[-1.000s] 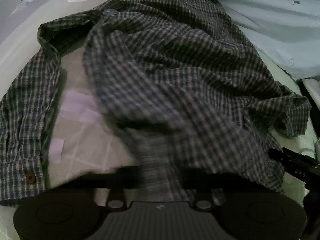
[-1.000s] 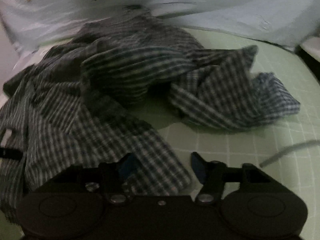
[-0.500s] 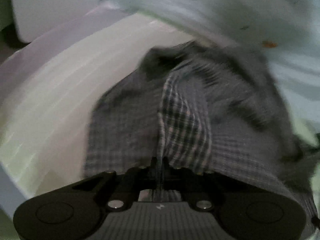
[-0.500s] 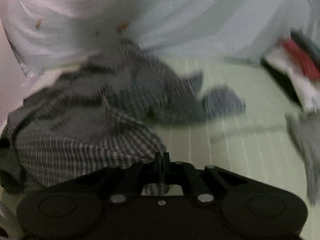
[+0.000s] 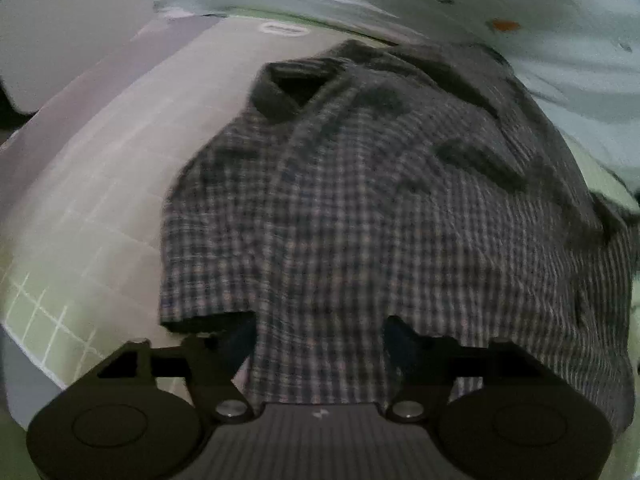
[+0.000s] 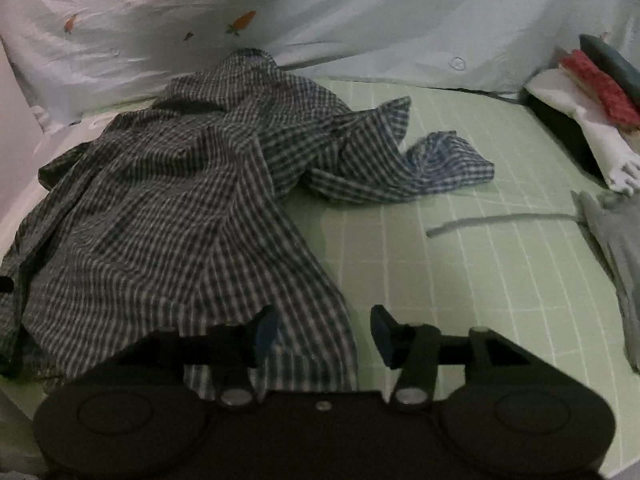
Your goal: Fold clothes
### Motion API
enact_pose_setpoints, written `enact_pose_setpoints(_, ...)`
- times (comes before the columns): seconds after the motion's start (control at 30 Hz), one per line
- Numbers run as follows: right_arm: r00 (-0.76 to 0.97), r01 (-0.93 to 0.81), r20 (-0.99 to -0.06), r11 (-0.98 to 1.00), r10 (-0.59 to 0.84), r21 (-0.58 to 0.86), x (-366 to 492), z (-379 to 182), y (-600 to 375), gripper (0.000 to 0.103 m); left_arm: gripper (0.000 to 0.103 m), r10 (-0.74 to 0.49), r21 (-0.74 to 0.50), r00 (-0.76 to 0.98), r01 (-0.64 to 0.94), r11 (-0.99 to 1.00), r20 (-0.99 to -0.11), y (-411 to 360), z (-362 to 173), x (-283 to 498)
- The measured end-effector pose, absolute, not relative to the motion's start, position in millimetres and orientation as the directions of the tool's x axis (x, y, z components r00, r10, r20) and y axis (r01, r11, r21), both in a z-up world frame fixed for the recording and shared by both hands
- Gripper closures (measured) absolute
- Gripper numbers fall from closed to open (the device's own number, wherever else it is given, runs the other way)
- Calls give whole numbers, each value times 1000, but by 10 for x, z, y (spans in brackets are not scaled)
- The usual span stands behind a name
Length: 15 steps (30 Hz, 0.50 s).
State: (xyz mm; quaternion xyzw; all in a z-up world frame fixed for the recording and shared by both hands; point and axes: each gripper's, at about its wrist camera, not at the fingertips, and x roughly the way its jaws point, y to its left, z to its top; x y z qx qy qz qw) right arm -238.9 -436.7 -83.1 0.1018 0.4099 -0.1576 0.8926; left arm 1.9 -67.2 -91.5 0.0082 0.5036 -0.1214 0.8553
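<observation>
A dark checked shirt (image 5: 360, 200) lies spread on the green grid mat (image 5: 60, 272), its collar (image 5: 288, 88) at the far end. My left gripper (image 5: 320, 340) hovers over the near hem. Its jaws are opening, and cloth lies between them without being pinched. In the right wrist view the same shirt (image 6: 180, 200) covers the left half of the mat (image 6: 460, 280), and one sleeve (image 6: 440, 160) trails out crumpled to the right. My right gripper (image 6: 324, 330) is at the hem's right corner with its jaws opening. The fabric edge lies loose by the left finger.
A pale blue sheet (image 6: 360, 20) printed with carrots is heaped along the back. Folded clothes (image 6: 592, 96) are stacked at the far right. A grey garment (image 6: 616, 248) lies on the right edge with a grey strip (image 6: 500, 220) stretching from it across the mat.
Half a second ago both grippers were shut on the shirt's hem. Both have let go and their jaws stand apart. The shirt lies flatter and more spread out than a second ago.
</observation>
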Motion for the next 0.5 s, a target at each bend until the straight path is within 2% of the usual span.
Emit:
enact_pose_setpoints(0.13,621,359,-770,927,-149,110,-2221,-954,-4451,32,26,-162,-38,460,268,963,-873,-844,-992,14)
enact_pose_setpoints(0.23,603,354,-788,926,-120,130,-2075,-1102,-4505,32,29,-121,5,451,268,963,-884,-937,-1091,46)
enact_pose_setpoints(0.27,593,356,-797,925,-118,129,-2036,-1148,-4517,33,36,-110,10,451,256,967,-886,-928,-1106,52)
enact_pose_setpoints(0.3,583,359,-805,925,-115,127,-1997,-1194,-4528,35,49,-99,16,452,244,970,-887,-919,-1120,58)
enact_pose_setpoints(0.33,578,358,-809,925,-110,130,-1988,-1216,-4539,43,57,-87,22,452,231,973,-888,-911,-1135,64)
enact_pose_setpoints(0.37,576,355,-811,925,-104,133,-1992,-1228,-4549,57,74,-78,25,454,215,976,-888,-891,-1144,70)
enact_pose_setpoints(0.4,573,353,-813,926,-98,137,-1996,-1240,-4558,67,90,-72,17,461,187,982,-884,-838,-1139,80)
enact_pose_setpoints(0.43,579,342,-811,929,-87,144,-2022,-1226,-4563,92,94,-70,7,469,160,987,-881,-784,-1127,87)
enact_pose_setpoints(0.47,588,327,-806,932,-74,153,-2057,-1201,-4565,102,97,-76,-11,479,138,990,-874,-725,-1093,84)
enact_pose_setpoints(0.5,601,320,-795,935,-79,149,-2111,-1143,-4554,102,98,-83,-29,494,115,993,-865,-658,-1037,77)
